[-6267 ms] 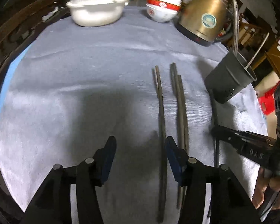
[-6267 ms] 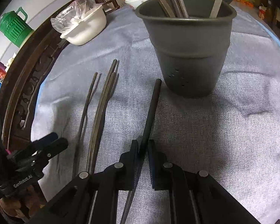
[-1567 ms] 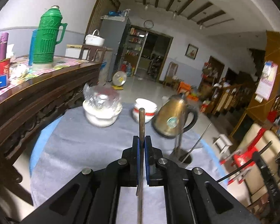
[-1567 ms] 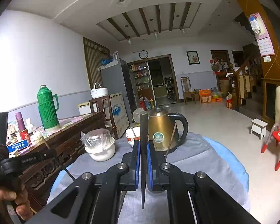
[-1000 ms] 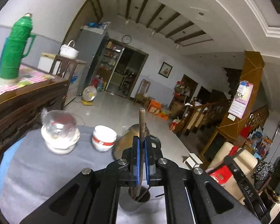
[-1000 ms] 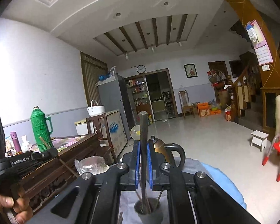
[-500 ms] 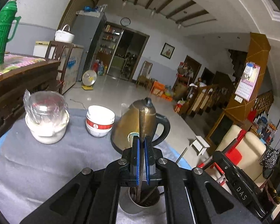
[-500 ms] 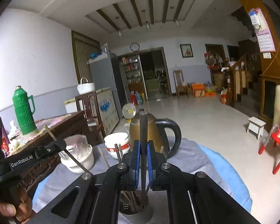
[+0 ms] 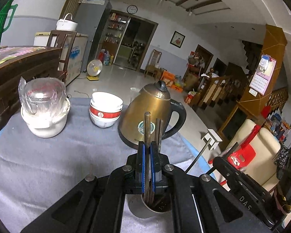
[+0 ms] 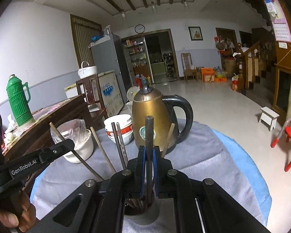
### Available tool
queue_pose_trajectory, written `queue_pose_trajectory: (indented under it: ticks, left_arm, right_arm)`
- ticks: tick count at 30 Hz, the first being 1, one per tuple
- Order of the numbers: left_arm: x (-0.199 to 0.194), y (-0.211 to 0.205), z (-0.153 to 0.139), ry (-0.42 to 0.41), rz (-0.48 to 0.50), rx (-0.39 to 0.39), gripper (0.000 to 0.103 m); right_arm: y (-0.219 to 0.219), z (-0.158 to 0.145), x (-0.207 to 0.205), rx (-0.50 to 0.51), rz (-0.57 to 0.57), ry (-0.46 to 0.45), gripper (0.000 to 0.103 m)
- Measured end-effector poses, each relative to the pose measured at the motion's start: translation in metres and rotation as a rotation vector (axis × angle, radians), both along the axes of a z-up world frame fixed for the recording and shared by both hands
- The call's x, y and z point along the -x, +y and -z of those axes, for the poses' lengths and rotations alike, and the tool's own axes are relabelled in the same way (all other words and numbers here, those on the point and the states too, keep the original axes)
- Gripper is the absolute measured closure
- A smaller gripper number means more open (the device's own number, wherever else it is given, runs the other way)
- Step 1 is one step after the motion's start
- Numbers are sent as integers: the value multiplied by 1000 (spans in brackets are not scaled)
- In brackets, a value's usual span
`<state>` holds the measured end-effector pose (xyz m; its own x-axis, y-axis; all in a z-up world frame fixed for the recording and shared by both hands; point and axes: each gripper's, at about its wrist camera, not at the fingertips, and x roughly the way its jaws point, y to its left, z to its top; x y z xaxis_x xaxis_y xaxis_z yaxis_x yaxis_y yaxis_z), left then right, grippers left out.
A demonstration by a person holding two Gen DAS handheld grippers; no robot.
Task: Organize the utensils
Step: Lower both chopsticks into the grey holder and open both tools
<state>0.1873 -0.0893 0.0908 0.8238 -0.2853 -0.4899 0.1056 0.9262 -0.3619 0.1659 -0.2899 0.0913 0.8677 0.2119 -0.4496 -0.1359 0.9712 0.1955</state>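
Observation:
My left gripper (image 9: 147, 149) is shut on a dark chopstick (image 9: 147, 128), held upright with its lower end inside the grey utensil cup (image 9: 141, 211). My right gripper (image 10: 149, 153) is shut on another dark chopstick (image 10: 149, 134), upright, its lower end in the same cup (image 10: 143, 217). Several chopsticks stand in the cup, leaning out (image 10: 118, 145). The left gripper (image 10: 48, 155) shows at the left of the right wrist view; the right gripper (image 9: 240, 182) shows at the right of the left wrist view.
A brass kettle (image 9: 155, 114) stands just behind the cup. Stacked red-and-white bowls (image 9: 105, 110) and a white bowl under plastic wrap (image 9: 44, 106) sit on the grey cloth (image 9: 48, 155). A dark wooden cabinet (image 10: 54, 120) with a green thermos (image 10: 19, 101) stands left.
Both grippers have come down over the cup, lowering their chopsticks into it. The kettle and bowls now look closer and higher in both views.

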Motion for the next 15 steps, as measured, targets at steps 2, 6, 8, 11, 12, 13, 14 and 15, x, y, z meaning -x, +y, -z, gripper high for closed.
queue_pose_trajectory:
  ticks: [2,6,8,11,12,13,14,15]
  left_arm:
    - [-3,-1,2,11,7,-1,98]
    - [-2,0,1,24,-2,2,95]
    - [2,5,-6,22,-8,10,78]
    - [20,21,-28,-48,-42,41,51]
    - [27,26,-35,-72,-55,39,48]
    - [34,31,-43,-93,-70,33,47]
    - [44,38,-50,-113,-83,32,44]
    - [54,45,-56,-136,-95,31,39]
  right_arm:
    - [1,3,-3,1,-6,22,95]
    - [3,8,-10,3,-17,65,93]
    - [1,4,-9,20,5,76,84]
    - [-6,-15,6,9,46,17,26]
    - [-8,-23,13,2,58,-16,24]
    - [-10,-31,22,1,72,-46,24]
    - [-12,-39,29,3,85,-63,24]
    - [-12,-44,34,0,87,-72,24]
